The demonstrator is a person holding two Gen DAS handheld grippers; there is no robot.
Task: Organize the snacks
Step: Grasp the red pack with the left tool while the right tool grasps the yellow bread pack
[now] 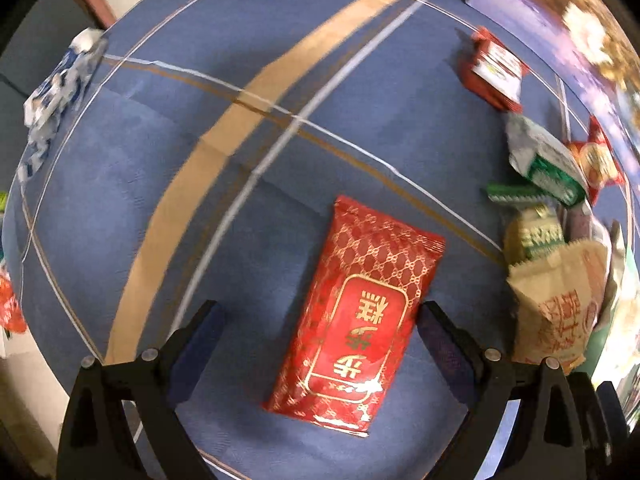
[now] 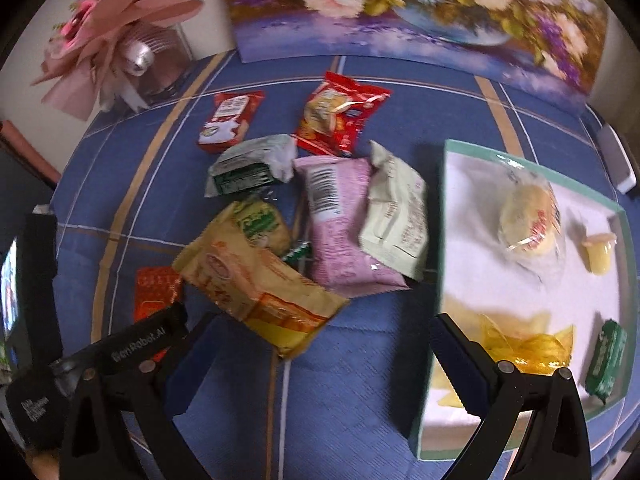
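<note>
Left claw (image 1: pixel 318 320): we see its jaws spread wide over the blue tabletop (image 1: pixel 160 160), straddling a red packet (image 1: pixel 360 316) that lies flat, gripped by neither jaw. Right claw (image 2: pixel 318 332): jaws likewise apart and empty, above bare cloth. Ahead of it we see a loose snack pile (image 2: pixel 312 208); to its right, a green-rimmed box (image 2: pixel 442 220) holds a few snacks.
</note>
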